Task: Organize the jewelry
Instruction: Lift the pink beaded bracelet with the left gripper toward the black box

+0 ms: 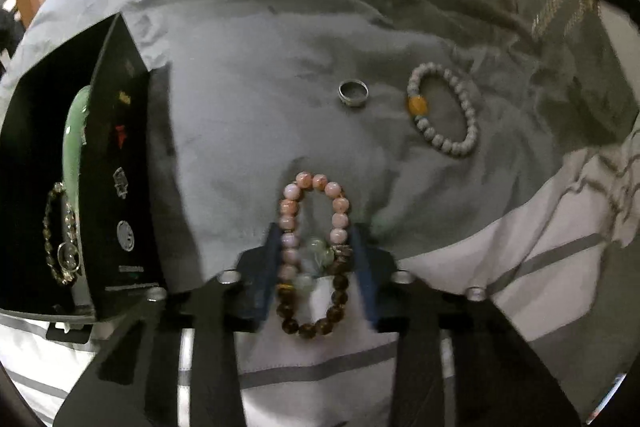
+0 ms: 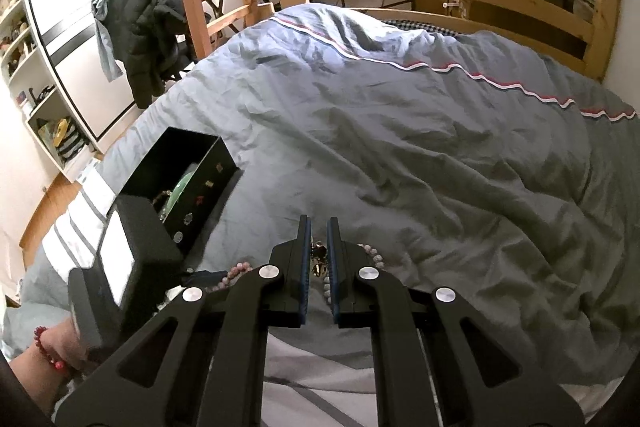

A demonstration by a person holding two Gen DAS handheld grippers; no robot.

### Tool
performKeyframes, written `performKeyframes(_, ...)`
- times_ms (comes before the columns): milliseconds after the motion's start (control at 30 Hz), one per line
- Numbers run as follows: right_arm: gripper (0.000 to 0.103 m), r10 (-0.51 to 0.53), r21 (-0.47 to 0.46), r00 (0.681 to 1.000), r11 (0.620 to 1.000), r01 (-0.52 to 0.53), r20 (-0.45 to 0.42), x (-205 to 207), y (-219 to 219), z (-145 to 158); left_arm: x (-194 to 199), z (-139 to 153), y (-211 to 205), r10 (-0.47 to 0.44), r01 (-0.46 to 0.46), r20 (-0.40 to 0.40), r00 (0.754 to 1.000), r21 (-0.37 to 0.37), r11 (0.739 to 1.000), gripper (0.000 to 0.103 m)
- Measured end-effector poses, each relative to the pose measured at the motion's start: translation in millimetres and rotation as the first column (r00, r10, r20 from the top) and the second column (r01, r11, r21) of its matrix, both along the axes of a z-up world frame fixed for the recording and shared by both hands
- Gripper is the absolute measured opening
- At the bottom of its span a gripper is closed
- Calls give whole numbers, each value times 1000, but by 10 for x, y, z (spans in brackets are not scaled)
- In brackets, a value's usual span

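While the black box stands open at the left edge of the left wrist view, with a green bangle inside, its upright wall could catch a load carried in too low. At lower centre the left gripper stands narrow, its pads squeezing the pink and brown bracelet into a long oval on the duvet. Round beads may roll out, or the stretched cord could spring free. Right of centre lie a ring and a grey bracelet, easily buried in folds. The right gripper is closed; whether it holds the gilt piece in its gap, I cannot tell.
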State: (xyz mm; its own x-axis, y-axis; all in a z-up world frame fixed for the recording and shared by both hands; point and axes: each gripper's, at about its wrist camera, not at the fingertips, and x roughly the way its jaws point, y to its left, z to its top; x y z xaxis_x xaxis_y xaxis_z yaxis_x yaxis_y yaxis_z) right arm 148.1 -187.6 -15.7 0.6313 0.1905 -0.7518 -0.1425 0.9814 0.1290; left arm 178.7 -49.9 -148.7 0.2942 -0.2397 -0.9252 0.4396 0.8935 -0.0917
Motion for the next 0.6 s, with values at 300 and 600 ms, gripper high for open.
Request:
performKeyframes(300, 9, -9, -4, 1000, 1000, 9, -1, -16, -61, 6, -93, 323, 232, -1, 6, 66, 998, -82, 997, 9)
performKeyframes(600, 9, -16, -4, 1000, 1000, 16, -13, -42, -95, -37, -21, 224, 83, -12, 13, 37, 999, -40, 999, 65)
